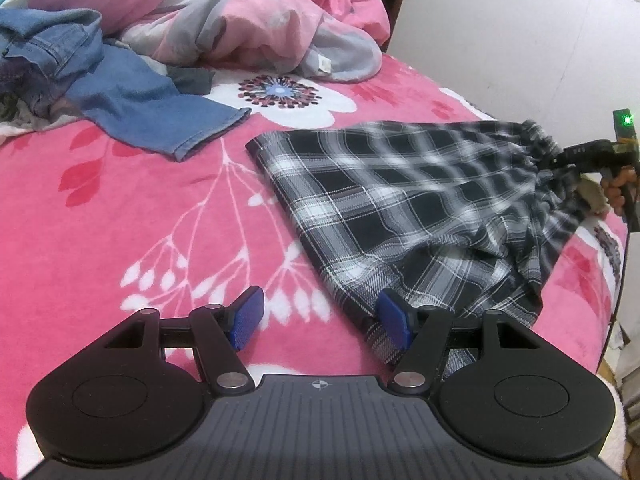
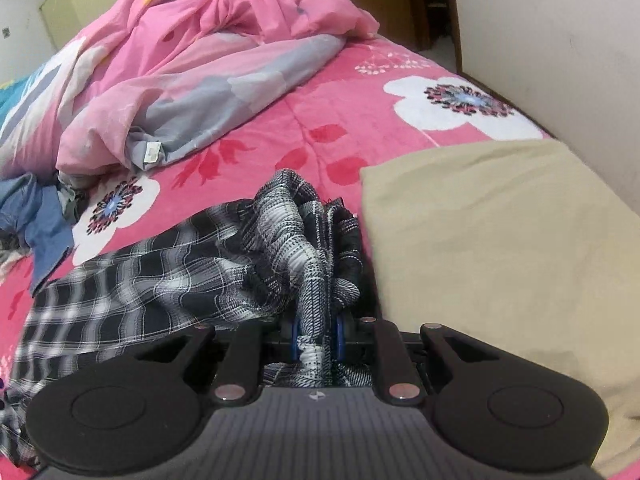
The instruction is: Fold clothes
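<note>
A black-and-white plaid garment [image 1: 400,200] lies on the pink floral bedspread [image 1: 120,220], stretched toward the right. My left gripper [image 1: 322,318] is open, low over the bed at the garment's near hem; its right blue pad [image 1: 394,322] touches the plaid edge. My right gripper [image 2: 316,340] is shut on the gathered waistband of the plaid garment [image 2: 288,240], holding it bunched and lifted. The right gripper also shows in the left wrist view [image 1: 588,156], at the far right end of the cloth.
Blue jeans [image 1: 120,96] lie crumpled at the back left. A pink and grey duvet [image 1: 248,28] is heaped at the head of the bed. A folded beige garment [image 2: 492,240] lies right of the plaid one. A white wall [image 2: 560,40] bounds the right.
</note>
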